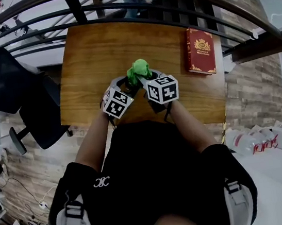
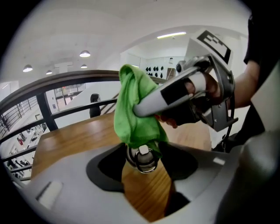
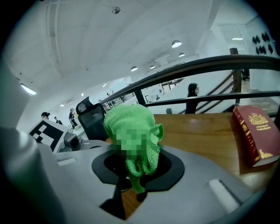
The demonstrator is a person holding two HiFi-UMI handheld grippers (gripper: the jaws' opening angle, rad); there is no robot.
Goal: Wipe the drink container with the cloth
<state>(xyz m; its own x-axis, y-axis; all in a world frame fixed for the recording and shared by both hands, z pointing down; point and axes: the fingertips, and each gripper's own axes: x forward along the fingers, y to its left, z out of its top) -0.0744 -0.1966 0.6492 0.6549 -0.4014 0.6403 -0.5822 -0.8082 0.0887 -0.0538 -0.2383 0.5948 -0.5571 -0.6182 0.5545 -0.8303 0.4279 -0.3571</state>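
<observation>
The left gripper (image 2: 140,152) has its jaws closed to a narrow gap on the metal drink container (image 2: 141,160), gripping it just below the cap. The right gripper (image 3: 133,171) is clamped on a bunched green cloth (image 3: 131,116), w/ the wad draped over the container's top and far side. The container sits btwn the two grippers, over the near middle of the wooden table (image 1: 96,53); whether its base touches the wood can't be told. Wiping looks under way at the cap and upper part; the lower body shows no cloth on it, so prob. most of the rubbing is left. Both forearms reach forward from the person's body, grippers almost touching, the right one angled in across the left. A red book (image 1: 200,50) lies far right, well apart.
</observation>
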